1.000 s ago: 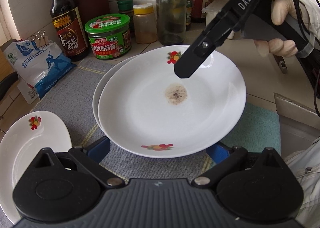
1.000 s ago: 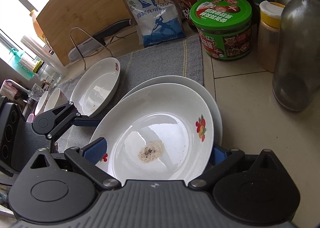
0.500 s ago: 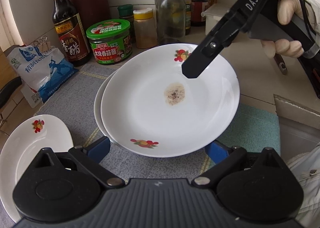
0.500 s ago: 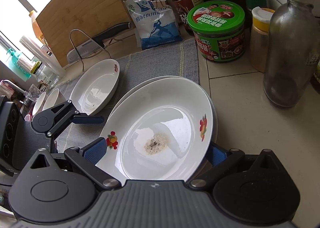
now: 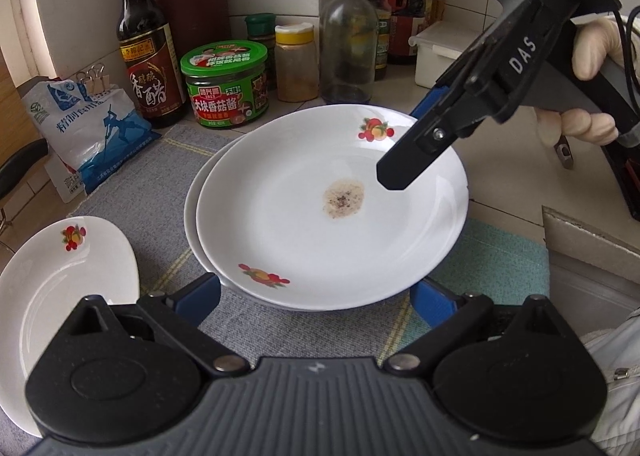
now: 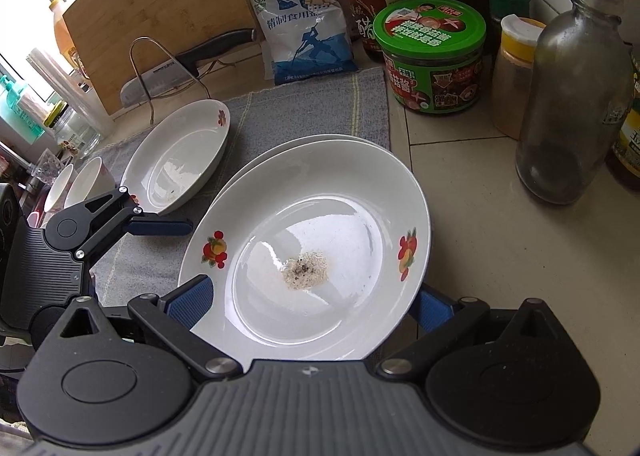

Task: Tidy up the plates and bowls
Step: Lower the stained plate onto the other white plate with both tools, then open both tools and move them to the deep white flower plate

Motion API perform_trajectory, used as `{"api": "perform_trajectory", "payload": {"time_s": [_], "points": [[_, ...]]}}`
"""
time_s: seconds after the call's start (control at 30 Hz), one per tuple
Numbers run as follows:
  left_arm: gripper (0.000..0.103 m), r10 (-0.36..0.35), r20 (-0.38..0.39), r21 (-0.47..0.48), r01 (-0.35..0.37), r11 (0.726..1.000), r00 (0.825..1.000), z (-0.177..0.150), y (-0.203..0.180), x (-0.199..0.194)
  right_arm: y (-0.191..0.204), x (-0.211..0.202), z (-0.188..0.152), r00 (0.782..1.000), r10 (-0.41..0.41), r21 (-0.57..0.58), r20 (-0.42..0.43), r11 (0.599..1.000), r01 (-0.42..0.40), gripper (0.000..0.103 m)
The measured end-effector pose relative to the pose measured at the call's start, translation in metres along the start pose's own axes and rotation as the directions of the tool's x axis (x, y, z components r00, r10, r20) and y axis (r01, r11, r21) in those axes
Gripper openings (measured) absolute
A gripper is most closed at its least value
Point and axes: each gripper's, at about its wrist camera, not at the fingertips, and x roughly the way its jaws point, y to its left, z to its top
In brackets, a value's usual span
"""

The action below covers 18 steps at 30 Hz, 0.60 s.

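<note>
Two white fruit-printed plates are stacked on a grey mat (image 5: 152, 184). The top plate (image 5: 300, 240) (image 6: 352, 216) has a speckled residue spot at its middle and sits slightly right of the lower plate (image 5: 191, 224). My left gripper (image 5: 316, 294) is open, its blue pads flanking the stack's near rim. My right gripper (image 6: 312, 304) is open at the opposite rim, one black finger (image 5: 408, 160) over the plate. Whether either touches the plate cannot be told. A third plate (image 5: 68, 288) (image 6: 180, 152) lies left.
Behind the stack stand a green-lidded jar (image 5: 226, 88), a dark vinegar bottle (image 5: 148, 68), a glass bottle (image 5: 348, 40) and a salt bag (image 5: 88, 124). Two bowls (image 6: 80, 184), a cutting board (image 6: 160, 8) and a knife (image 6: 192, 56) are at far left. A gloved hand (image 5: 588, 52) holds the right gripper.
The top plate has turned clockwise in the left wrist view, its fruit prints shifting round. The right gripper's finger moved right and toward me with it. Both cameras rose slightly.
</note>
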Motion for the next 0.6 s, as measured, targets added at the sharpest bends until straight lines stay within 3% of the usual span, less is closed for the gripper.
{"api": "perform_trajectory", "payload": {"time_s": [0.37, 0.47, 0.6], "points": [[0.100, 0.020, 0.027, -0.058, -0.018, 0.998, 0.999, -0.004, -0.001, -0.010, 0.010, -0.003, -0.014, 0.999, -0.038, -0.030, 0.020, 0.999, 0.038, 0.103], [0.100, 0.042, 0.055, -0.099, -0.036, 0.994, 0.998, -0.006, 0.000, -0.022, 0.020, -0.006, -0.019, 0.993, -0.098, -0.062, 0.062, 0.993, 0.102, 0.103], [0.101, 0.098, 0.079, -0.169, -0.083, 0.982, 0.992, -0.015, 0.004, -0.041, 0.044, -0.014, -0.028, 0.969, -0.192, -0.139, 0.155, 0.967, 0.213, 0.103]]}}
